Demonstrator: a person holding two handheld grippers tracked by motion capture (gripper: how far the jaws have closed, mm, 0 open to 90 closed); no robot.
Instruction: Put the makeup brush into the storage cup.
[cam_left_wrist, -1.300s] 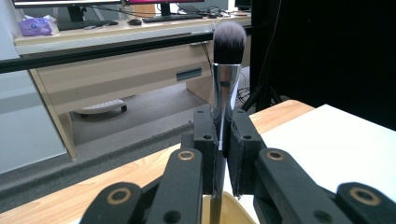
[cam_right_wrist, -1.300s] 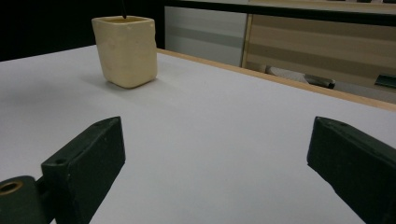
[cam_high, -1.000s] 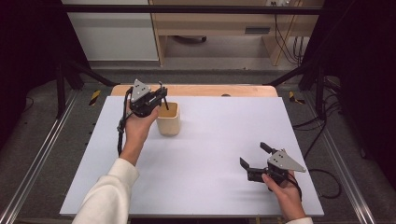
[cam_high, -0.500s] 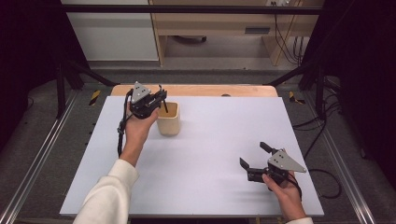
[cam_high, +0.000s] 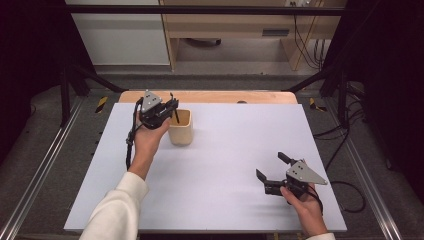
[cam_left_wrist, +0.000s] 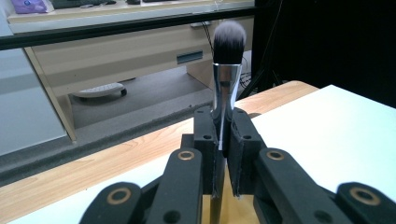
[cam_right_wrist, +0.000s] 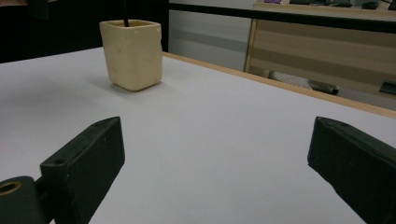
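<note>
No brand, label or writing legible on any item.

Left tool (cam_high: 172, 106): held in the person's left hand (cam_high: 148, 136) at the far-left part of the white worktop (cam_high: 225, 165), forearm in a white sleeve (cam_high: 117, 210) reaching forward. Jaws clamped tight on a makeup brush (cam_left_wrist: 227, 70), gripping its silver ferrule; bristle head dark with pale tips, pointing up and away from the camera in the left gripper view. Brush handle runs down into the cream cup (cam_high: 180, 127), which stands upright on the worktop just beside the hand.

Right tool (cam_high: 271, 166): held low in the right hand (cam_high: 305, 202) near the worktop's near-right corner, well apart from the cup. Jaws spread wide, nothing between them; they point toward the cup across bare worktop.
</note>
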